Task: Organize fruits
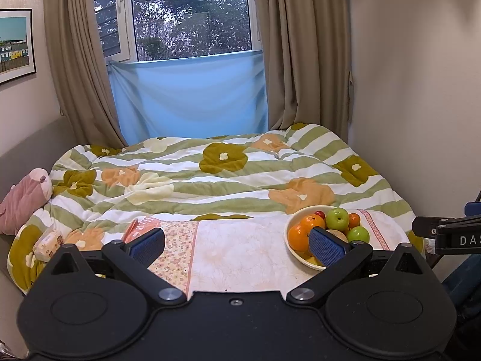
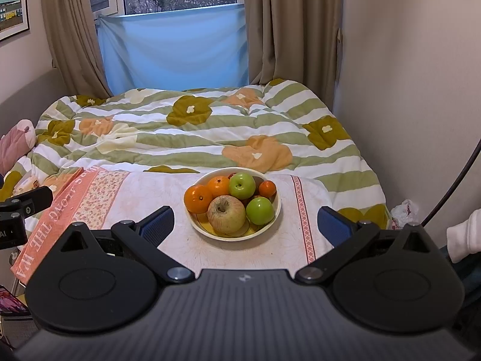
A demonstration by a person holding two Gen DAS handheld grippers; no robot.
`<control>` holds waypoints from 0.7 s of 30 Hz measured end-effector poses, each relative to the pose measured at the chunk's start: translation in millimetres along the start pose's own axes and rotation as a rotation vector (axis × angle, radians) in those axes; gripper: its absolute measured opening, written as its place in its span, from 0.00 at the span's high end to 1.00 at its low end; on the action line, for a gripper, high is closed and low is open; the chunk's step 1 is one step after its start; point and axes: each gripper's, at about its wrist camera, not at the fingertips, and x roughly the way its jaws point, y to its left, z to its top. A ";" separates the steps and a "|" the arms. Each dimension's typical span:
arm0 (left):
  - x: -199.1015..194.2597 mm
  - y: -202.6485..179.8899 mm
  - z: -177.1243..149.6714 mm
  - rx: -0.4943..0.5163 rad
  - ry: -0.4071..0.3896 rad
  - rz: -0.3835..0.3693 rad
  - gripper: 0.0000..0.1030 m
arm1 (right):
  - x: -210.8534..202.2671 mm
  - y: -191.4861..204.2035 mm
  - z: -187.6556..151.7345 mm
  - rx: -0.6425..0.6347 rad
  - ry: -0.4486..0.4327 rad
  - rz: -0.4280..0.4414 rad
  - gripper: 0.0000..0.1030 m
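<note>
Cream bowl (image 2: 278,207) stands on a pale flowered cloth (image 2: 144,198) over the surface, holding oranges (image 2: 198,199), green apples (image 2: 242,185) and one yellowish apple (image 2: 226,214). Right tool (image 2: 245,221) hangs wide open just before the bowl; left tool (image 1: 237,242) is open too, empty, with the bowl at its right finger. Pink book (image 2: 54,219) at the left reads "ALONG THE WA"; other letters are cut off
</note>
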 end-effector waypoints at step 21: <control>2.6 3.9 0.9 -0.021 0.008 -0.003 0.00 | 7.9 2.1 1.9 0.003 0.007 0.001 0.00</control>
